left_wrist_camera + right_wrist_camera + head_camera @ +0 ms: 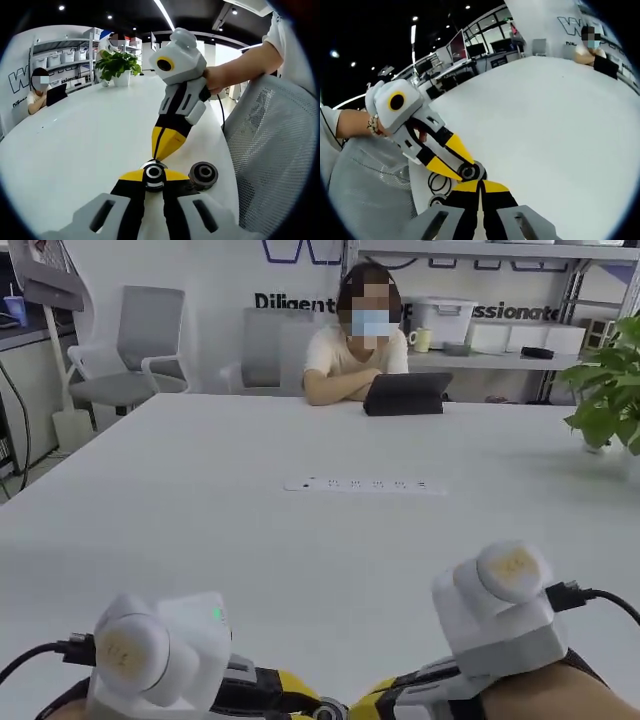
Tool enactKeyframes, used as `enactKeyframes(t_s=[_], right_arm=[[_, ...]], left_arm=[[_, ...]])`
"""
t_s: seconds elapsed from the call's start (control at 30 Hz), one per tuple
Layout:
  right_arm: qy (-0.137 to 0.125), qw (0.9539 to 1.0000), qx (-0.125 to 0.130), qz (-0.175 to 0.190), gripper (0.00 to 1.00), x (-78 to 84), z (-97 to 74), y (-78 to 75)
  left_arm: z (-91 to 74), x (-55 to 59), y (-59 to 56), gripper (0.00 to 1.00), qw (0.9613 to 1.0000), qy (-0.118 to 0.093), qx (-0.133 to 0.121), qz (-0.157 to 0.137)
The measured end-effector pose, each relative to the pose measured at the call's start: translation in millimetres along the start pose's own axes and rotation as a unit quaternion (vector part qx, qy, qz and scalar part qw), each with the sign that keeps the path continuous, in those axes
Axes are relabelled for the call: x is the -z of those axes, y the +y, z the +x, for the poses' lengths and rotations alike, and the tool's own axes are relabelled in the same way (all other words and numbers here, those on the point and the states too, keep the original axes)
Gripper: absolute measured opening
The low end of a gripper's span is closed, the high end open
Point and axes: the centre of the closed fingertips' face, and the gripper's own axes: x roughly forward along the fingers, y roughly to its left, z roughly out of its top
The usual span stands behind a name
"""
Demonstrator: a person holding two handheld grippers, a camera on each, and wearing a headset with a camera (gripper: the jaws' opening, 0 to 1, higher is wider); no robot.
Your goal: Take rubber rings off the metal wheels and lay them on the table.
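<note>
Gripping a wheel [153,173] near the table [75,150] edge, left tongs [153,175] meet clenched right tongs [159,158].

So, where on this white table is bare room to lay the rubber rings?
Free: the white table between you and the white power strip, and beside the strip. Crowded: the near edge, where left gripper and right gripper meet on a round metal wheel, another beside it.

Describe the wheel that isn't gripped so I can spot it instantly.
At the white table edge, the left tool and right tool meet on the held wheel. The loose wheel lies flat beside it, toward the mesh chair, dark-rimmed, ungripped.
</note>
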Motion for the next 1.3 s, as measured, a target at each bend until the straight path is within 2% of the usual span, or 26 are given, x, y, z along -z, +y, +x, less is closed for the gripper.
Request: enactKeyframes(t_s=[0.27,1.3], right_arm=[[-0.005,0.9994,-0.008,0.032,0.0,0.5,-1.3,2.3],[-0.006,0.9997,-0.02,0.011,0.0,-5.1,-1.8,14.6]], left_arm=[[0.7,-0.3,-1.4,0.07,1.0,0.002,0.001,0.004],[1.8,-1.0,-3.1,0.07,1.0,0.003,-0.002,0.009]])
